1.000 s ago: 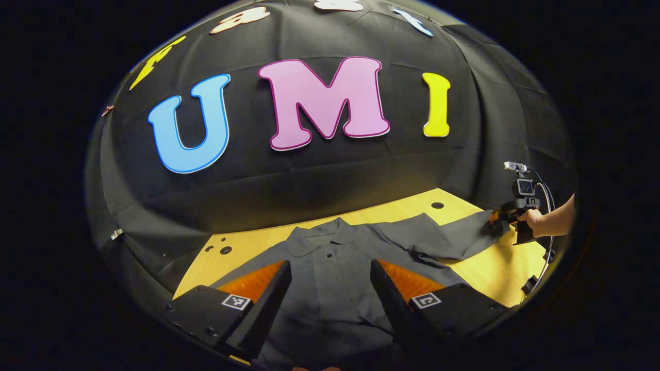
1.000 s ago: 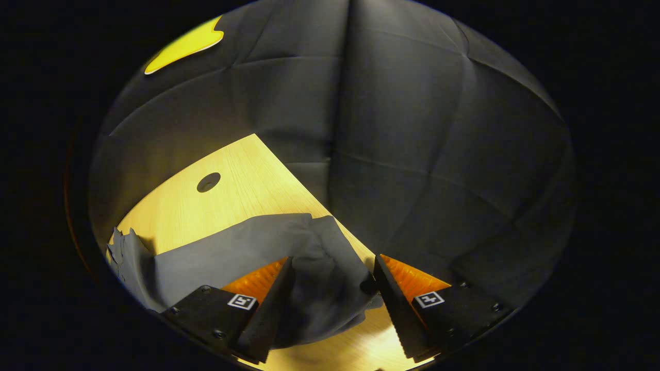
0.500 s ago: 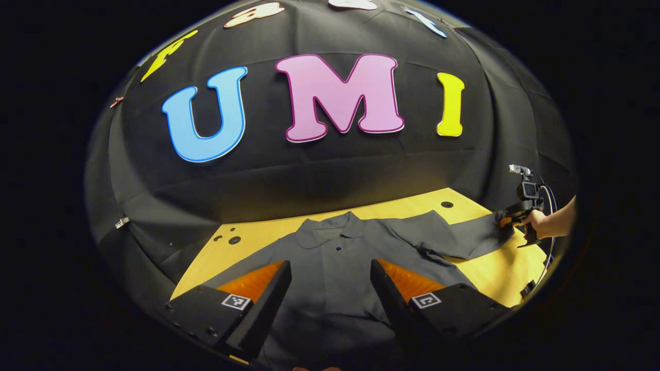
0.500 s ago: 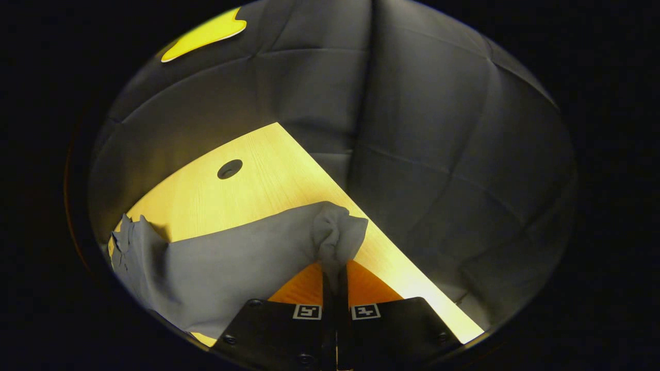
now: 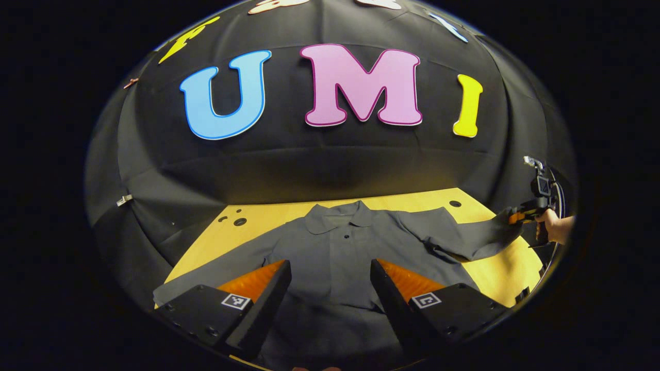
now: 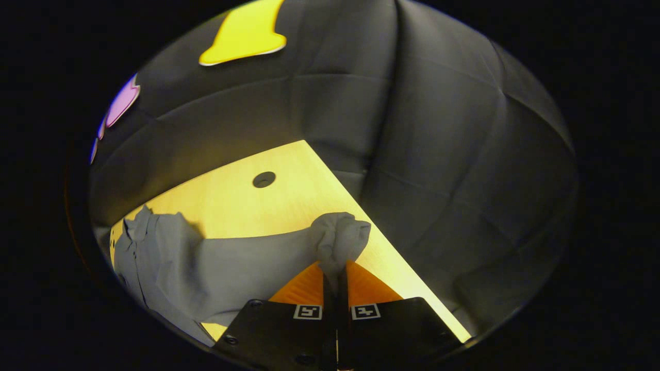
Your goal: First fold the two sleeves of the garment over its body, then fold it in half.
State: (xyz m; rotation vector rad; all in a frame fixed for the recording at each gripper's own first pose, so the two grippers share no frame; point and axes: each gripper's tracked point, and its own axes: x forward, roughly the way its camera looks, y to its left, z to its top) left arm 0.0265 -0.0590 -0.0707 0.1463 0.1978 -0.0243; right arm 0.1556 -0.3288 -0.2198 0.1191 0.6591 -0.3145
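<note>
Lifted right gripper (image 6: 336, 281) fingers now pinch sleeve (image 6: 337, 239)

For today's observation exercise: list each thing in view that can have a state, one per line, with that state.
Shirt: spread flat on the table, unfolded.
Right sleeve: cuff lifted, not yet folded over.
Left sleeve: lying flat.
Right tongs: shut on the cuff.
Left tongs: open, above the shirt.

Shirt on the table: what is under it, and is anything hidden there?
The shirt lies flat on the wooden table, whose bare top shows around it. The right gripper pinches one sleeve end. Whatever lies beneath the fabric is covered.
</note>
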